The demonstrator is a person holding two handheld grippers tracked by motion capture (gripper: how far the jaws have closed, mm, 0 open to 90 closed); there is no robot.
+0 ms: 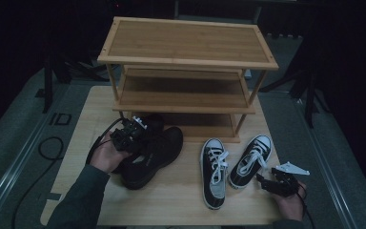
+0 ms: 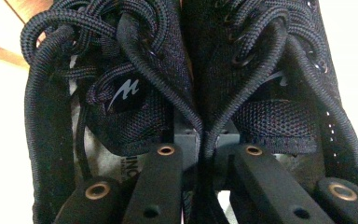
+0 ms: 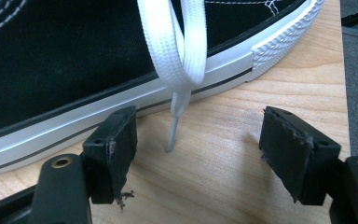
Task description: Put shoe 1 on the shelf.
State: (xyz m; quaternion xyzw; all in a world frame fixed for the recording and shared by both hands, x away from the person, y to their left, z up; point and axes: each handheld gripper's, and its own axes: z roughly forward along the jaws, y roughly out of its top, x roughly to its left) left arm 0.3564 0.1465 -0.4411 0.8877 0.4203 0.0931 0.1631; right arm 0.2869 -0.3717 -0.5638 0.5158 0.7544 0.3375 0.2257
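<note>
Writing: a pale slanted "M" mark (image 2: 124, 93) sits on one black shoe's tongue; beside the left tongs a printed insole label shows a few letters, too cut off to read.
Left tongs (image 1: 132, 128): nearly closed, clamping the inner collars of the two black shoes (image 1: 150, 151) together; in the left gripper view one jaw goes into each shoe and the two collar walls are pressed between them.
Black shoes: a laced pair held side by side at the left of the surface (image 1: 181, 200), just in front of the rack (image 1: 186, 62), the person's left hand (image 1: 106, 155) behind them.
Right tongs (image 1: 261, 180): wide open, nothing gripped, low at the surface's right front.
Sneakers (image 1: 228, 164): black-and-white pair lying on the surface right of centre; the nearer one lies just beyond the right tongs.
Lace (image 3: 179, 56): a white loop hangs off that sneaker, its tip (image 3: 171, 137) between the open jaws, touching neither.
</note>
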